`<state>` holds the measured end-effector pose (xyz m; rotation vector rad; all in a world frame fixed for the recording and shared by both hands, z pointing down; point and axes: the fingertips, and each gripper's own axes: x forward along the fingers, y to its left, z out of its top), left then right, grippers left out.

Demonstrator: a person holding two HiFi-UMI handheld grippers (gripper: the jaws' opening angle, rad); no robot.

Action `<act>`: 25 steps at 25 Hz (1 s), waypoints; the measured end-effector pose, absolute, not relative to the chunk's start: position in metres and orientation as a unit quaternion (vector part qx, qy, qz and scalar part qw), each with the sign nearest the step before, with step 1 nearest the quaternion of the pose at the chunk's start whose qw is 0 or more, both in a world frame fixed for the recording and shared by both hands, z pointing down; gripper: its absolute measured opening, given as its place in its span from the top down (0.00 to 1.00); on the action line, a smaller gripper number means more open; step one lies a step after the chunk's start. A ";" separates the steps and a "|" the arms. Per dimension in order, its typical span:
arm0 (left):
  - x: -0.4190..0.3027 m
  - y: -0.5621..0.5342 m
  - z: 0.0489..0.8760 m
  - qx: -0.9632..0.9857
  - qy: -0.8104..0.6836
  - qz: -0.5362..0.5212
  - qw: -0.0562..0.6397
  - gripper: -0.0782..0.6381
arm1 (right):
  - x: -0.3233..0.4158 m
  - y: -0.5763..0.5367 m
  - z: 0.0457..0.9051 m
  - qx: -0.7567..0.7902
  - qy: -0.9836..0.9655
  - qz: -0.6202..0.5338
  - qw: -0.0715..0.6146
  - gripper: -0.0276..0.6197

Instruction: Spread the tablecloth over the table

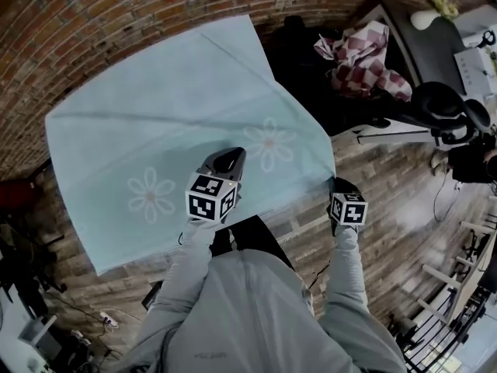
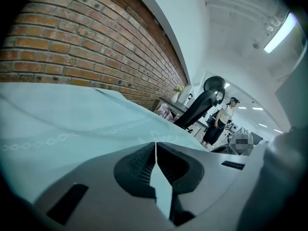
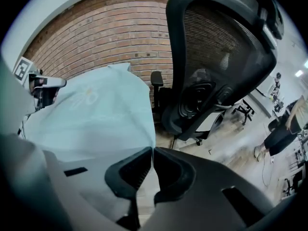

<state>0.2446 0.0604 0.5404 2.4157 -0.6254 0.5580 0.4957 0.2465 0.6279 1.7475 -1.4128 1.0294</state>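
Tablecloth (image 1: 171, 123) lies opened out over the table, pale blue with daisies, its far side toward the brick wall (image 1: 116, 22). I judge you are at the squaring-up step. Your left gripper (image 2: 155, 145) is clamped on the near edge, and your right gripper (image 3: 152, 150) is pinched together at the near right corner, seemingly on the hem. Next, draw both ends toward you evenly and taut, then let go. Your left forearm reaches shallowly forward; your right tips steeply down beside the office chair (image 3: 216, 57)
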 end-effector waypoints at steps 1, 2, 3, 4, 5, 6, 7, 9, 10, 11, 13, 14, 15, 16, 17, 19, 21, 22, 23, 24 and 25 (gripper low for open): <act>0.243 0.058 0.540 0.904 -0.237 0.208 0.288 0.85 | 0.495 0.244 0.628 0.669 -0.540 0.396 0.323 0.92; 0.241 0.055 0.540 0.904 -0.240 0.208 0.288 0.85 | 0.495 0.241 0.625 0.671 -0.541 0.395 0.318 0.91; 0.240 0.052 0.539 0.903 -0.243 0.207 0.287 0.85 | 0.496 0.237 0.620 0.673 -0.544 0.389 0.316 0.91; 0.238 0.049 0.537 0.903 -0.246 0.205 0.286 0.85 | 0.498 0.231 0.613 0.677 -0.547 0.378 0.315 0.90; 0.237 0.046 0.535 0.903 -0.251 0.203 0.285 0.85 | 0.499 0.222 0.604 0.681 -0.551 0.363 0.316 0.87; 0.234 0.042 0.533 0.902 -0.256 0.199 0.285 0.85 | 0.499 0.213 0.596 0.683 -0.557 0.347 0.320 0.83; 0.232 0.038 0.530 0.902 -0.261 0.196 0.284 0.85 | 0.497 0.201 0.588 0.683 -0.564 0.330 0.327 0.82; 0.226 0.031 0.525 0.900 -0.271 0.190 0.282 0.85 | 0.490 0.176 0.570 0.683 -0.579 0.292 0.336 0.80; 0.222 0.027 0.523 0.900 -0.276 0.188 0.281 0.85 | 0.486 0.162 0.559 0.684 -0.589 0.274 0.333 0.81; 0.218 0.023 0.520 0.899 -0.281 0.185 0.281 0.85 | 0.481 0.147 0.549 0.682 -0.600 0.260 0.328 0.81; 0.210 0.012 0.517 0.896 -0.294 0.179 0.281 0.85 | 0.469 0.115 0.534 0.668 -0.626 0.239 0.323 0.81; 0.206 0.008 0.515 0.894 -0.301 0.176 0.282 0.85 | 0.463 0.099 0.530 0.661 -0.638 0.230 0.321 0.81; 0.202 0.003 0.514 0.892 -0.307 0.173 0.282 0.85 | 0.458 0.081 0.526 0.655 -0.649 0.221 0.316 0.81; 0.198 -0.001 0.512 0.890 -0.314 0.171 0.282 0.85 | 0.453 0.063 0.521 0.652 -0.659 0.214 0.306 0.81; 0.193 -0.005 0.510 0.889 -0.319 0.169 0.281 0.85 | 0.449 0.043 0.516 0.650 -0.669 0.208 0.294 0.81; 0.184 -0.015 0.505 0.886 -0.330 0.165 0.280 0.85 | 0.439 0.001 0.508 0.645 -0.686 0.194 0.275 0.81; 0.174 -0.025 0.500 0.883 -0.341 0.159 0.279 0.85 | 0.428 -0.044 0.502 0.636 -0.702 0.179 0.266 0.81; 0.169 -0.030 0.497 0.882 -0.347 0.156 0.279 0.85 | 0.422 -0.067 0.500 0.631 -0.710 0.174 0.261 0.81; 0.165 -0.035 0.496 0.880 -0.353 0.154 0.279 0.85 | 0.416 -0.089 0.500 0.625 -0.718 0.170 0.254 0.81; 0.161 -0.040 0.494 0.879 -0.357 0.152 0.278 0.85 | 0.411 -0.111 0.499 0.620 -0.727 0.167 0.245 0.81; 0.158 -0.045 0.493 0.878 -0.361 0.150 0.276 0.85 | 0.405 -0.130 0.500 0.614 -0.736 0.163 0.233 0.81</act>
